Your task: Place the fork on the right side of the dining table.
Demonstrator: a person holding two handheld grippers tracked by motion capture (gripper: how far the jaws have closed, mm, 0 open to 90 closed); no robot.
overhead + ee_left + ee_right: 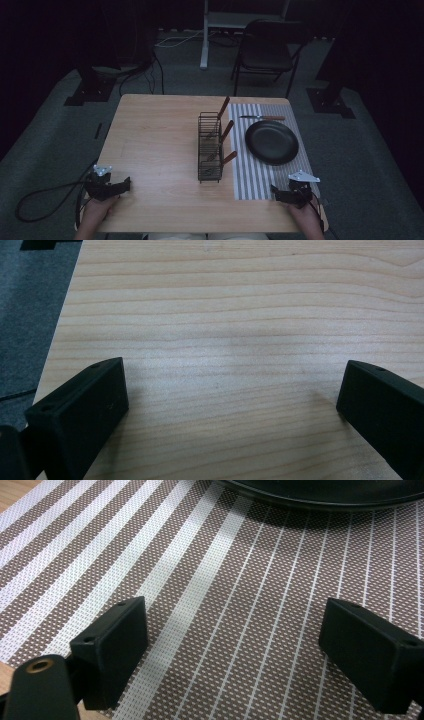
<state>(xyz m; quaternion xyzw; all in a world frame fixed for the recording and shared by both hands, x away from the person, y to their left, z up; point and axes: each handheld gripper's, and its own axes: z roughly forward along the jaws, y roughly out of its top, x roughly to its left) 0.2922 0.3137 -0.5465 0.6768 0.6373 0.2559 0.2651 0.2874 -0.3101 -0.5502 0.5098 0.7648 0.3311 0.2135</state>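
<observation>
Both your tools rest empty with jaws apart, the left tool (pixel 126 184) on bare tabletop (pixel 155 145), the right tool (pixel 274 190) on the striped mat (pixel 250 182) just short of the black plate (pixel 271 142), likely its target.

1. The table (pixel 240 315) is seen to be of pale wood, smooth and matt, with fine grain lines running across it.
2. The mat (pixel 235 610) is woven, with a coarse mesh texture, in brown and white stripes.
3. The plate (pixel 271 142) is dark, with a slight sheen shown at its rim.
4. The rack (pixel 210 147) is made of thin dark wire.
5. The cutlery handles (pixel 223 107) in the rack look like reddish-brown wood.
6. The knife (pixel 262 118) is given a metal blade and a wooden handle.
7. The jaws of both grippers are of matt black plastic, smooth-faced.
8. The floor (pixel 50 145) is covered with grey carpet of rough look.
</observation>
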